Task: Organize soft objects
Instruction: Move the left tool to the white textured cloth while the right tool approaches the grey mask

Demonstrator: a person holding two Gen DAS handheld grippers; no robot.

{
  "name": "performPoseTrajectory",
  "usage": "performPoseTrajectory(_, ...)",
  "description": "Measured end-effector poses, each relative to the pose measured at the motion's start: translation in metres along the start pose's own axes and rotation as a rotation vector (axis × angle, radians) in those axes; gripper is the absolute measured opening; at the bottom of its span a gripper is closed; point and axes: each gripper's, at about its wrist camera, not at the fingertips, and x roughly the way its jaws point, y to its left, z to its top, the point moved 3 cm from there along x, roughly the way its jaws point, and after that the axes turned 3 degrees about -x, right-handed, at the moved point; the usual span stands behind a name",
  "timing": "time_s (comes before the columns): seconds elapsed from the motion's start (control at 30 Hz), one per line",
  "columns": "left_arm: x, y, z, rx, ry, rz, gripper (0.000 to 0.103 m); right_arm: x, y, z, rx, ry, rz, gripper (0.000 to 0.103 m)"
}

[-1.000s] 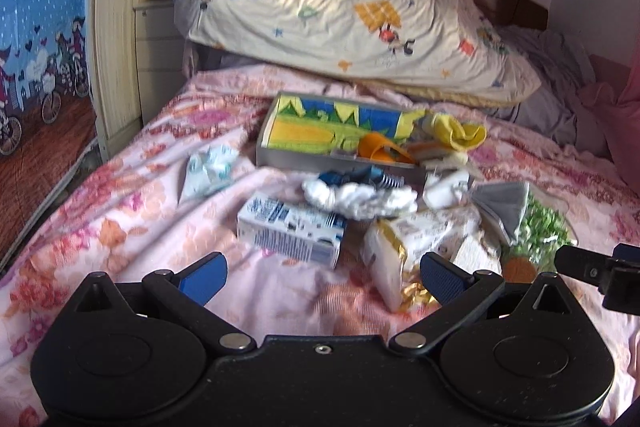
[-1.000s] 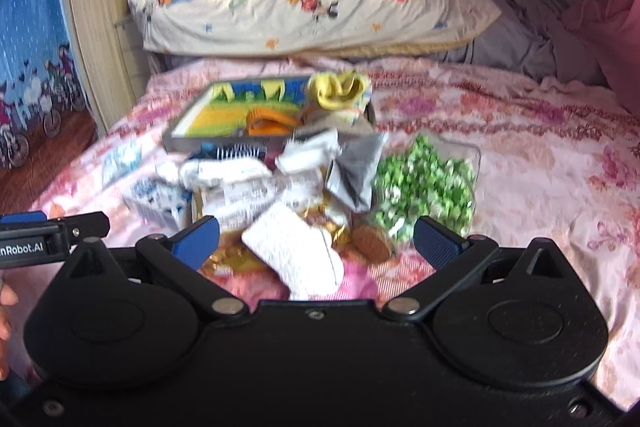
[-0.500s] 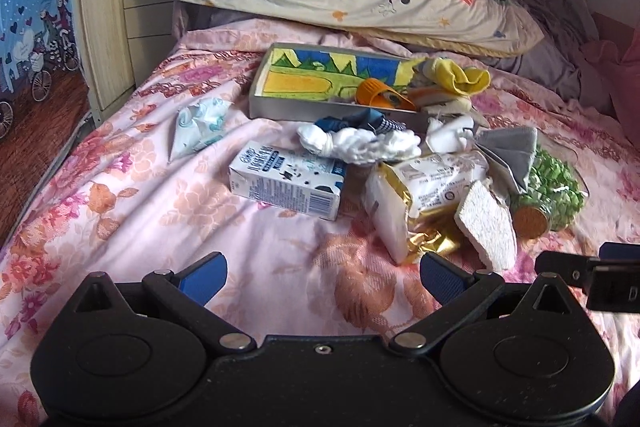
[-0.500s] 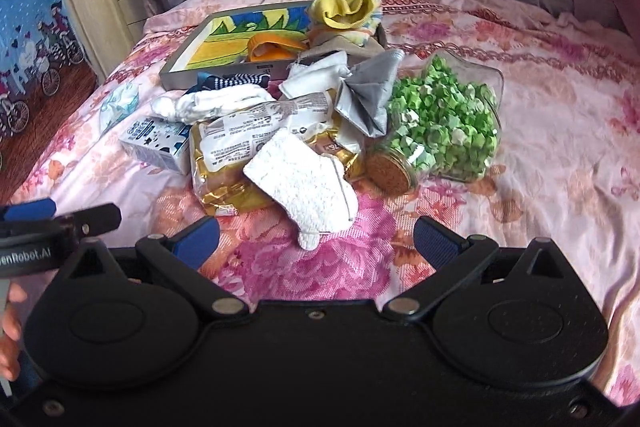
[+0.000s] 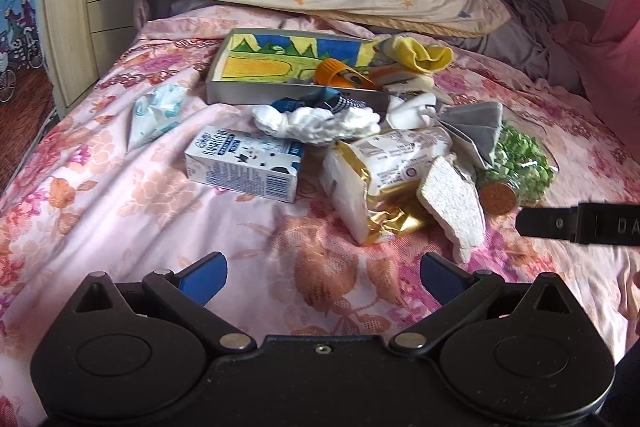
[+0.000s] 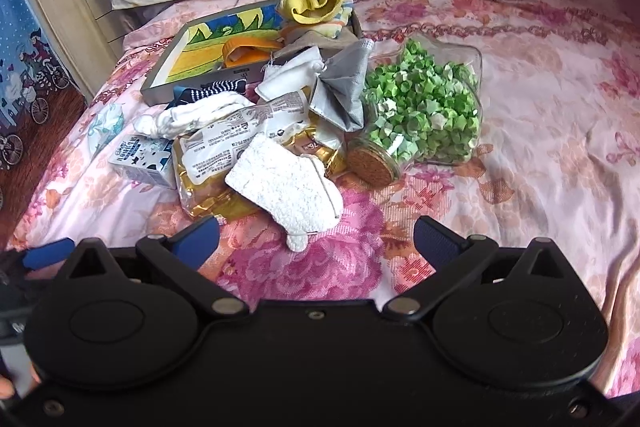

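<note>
1. Black bar (image 5: 580, 227) at the right edge of the left wrist view: white letters "DA" readable; the rest is cut off.
2. Milk carton (image 5: 244, 163): blue label lettering and a barcode present, not legible.
3. Gold-and-white packet (image 6: 224, 151): printed label text and a round mark, too small to read.

The left gripper (image 5: 323, 277) and the right gripper (image 6: 316, 239) hover side by side, jaws spread wide, holding nothing; a fingertip (image 6: 6, 389) shows at the edge.

Matte black left gripper (image 5: 323, 277), blue-padded jaws, silver pivot screws, round side housings, matching right gripper (image 6: 316, 237)
</note>
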Motion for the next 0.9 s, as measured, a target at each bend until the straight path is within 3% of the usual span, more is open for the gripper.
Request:
performPoseTrajectory(0.23,0.001,-0.004,0.003,-0.015,0.029,-0.029,0.102,-0.001,-0.002,0.018,0.024,0.019,0.026,0.102)
performPoseTrajectory(0.57,0.020,-0.032,0.023,-0.054,0.029,-0.064,0.102,0.000,-0.010,0.069,-0.103,-0.067,-0.050,0.102)
performPoseTrajectory(0.9,0.065,-0.062,0.022,-0.114,0.090,-0.110,0.102,0.034,-0.011,0.097,-0.265,-0.073,-0.110,0.102)
